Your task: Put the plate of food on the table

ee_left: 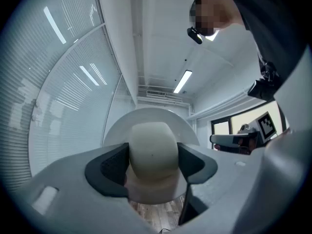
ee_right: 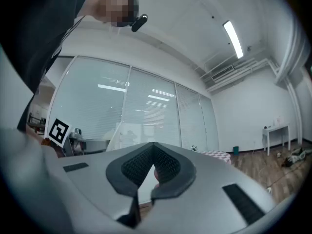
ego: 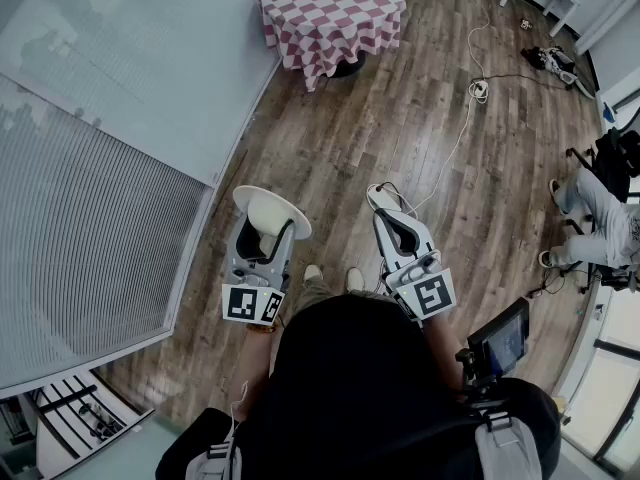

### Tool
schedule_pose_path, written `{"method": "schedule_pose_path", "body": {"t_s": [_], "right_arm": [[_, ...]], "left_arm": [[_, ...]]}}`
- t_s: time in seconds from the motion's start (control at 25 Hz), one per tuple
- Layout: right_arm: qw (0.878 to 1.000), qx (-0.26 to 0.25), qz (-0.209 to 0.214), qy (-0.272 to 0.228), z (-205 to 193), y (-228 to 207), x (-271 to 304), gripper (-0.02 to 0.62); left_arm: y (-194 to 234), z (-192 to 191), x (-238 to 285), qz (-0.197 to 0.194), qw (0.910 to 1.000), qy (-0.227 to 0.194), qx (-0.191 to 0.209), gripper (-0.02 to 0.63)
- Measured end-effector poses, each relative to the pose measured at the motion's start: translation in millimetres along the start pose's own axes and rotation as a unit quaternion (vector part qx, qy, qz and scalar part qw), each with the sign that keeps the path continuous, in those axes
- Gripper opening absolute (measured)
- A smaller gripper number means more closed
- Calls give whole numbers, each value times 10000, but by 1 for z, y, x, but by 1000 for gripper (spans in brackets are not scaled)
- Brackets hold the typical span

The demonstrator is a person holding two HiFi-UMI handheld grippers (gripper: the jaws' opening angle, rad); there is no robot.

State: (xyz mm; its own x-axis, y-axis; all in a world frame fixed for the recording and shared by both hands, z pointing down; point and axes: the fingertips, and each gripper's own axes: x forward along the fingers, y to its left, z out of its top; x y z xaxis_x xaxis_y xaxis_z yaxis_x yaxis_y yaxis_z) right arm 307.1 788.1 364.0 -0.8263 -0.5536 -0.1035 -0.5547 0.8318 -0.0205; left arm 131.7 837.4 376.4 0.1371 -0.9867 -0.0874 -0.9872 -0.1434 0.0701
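left gripper point(ego: 268, 230): jaws spread wide and clamped on both sides of a cream lump of food point(ee_left: 151, 150), pads pressing right on it
white plate point(ego: 272, 208): at the far end of the left jaws, just past the food and touching it. In the left gripper view its round face point(ee_left: 156, 116) stands up behind the lump, and whether the plate is level I honestly can't tell
where it is: up in the air over the wooden floor point(ego: 400, 118), in front of the person, nowhere near any surface
right gripper point(ego: 380, 200): jaws together. In the right gripper view point(ee_right: 152, 167) the pad tips meet in a V with nothing gripped that I can make out
table point(ego: 335, 13): round, red-and-white checked cloth, well apart from both grippers at the top of the head view, plate not on it yet
left side: glass wall with blinds point(ego: 100, 168), close by the left gripper
floor stuff: white cable point(ego: 460, 128) snaking toward a power strip point(ego: 480, 90)
right edge: another person sitting point(ego: 600, 218), legs stretched out
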Motion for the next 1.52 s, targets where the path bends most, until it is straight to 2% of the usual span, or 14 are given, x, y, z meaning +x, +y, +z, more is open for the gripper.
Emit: {"method": "schedule_pose_path", "body": {"t_s": [0.12,0.2,0.36,0.56,0.64,0.72,1.0,1.36,1.52], "right_arm": [[9983,396,409,-80,-1,-2,1,8],[9980,312,541,-5,-3,0,0,8],[9975,175,689,9,-8,-1,-7,8],[9962,288,722,389,-38,-13,-9,8],[9965,332,706,311,-34,-21,1,8],[9971,312,647,245,-32,-27,10,8],[9988,153,344,316,-33,-56,56,8],[9990,-40,256,361,-12,-87,144,8],[9990,-37,230,379,-9,-93,178,8]], "left_arm": [[-3,-4,9,-15,10000,17,-59,308],[-9,-4,12,-35,10000,68,-22,308],[-22,0,12,66,10000,59,23,308],[-33,-5,8,231,9995,61,-202,308],[-30,-4,17,185,9989,149,-400,308],[-22,-5,25,141,9980,151,-598,308],[20,-8,81,-48,9994,146,-318,308],[82,5,157,-161,9986,31,-497,308],[108,2,178,-144,9984,114,-527,308]]}}
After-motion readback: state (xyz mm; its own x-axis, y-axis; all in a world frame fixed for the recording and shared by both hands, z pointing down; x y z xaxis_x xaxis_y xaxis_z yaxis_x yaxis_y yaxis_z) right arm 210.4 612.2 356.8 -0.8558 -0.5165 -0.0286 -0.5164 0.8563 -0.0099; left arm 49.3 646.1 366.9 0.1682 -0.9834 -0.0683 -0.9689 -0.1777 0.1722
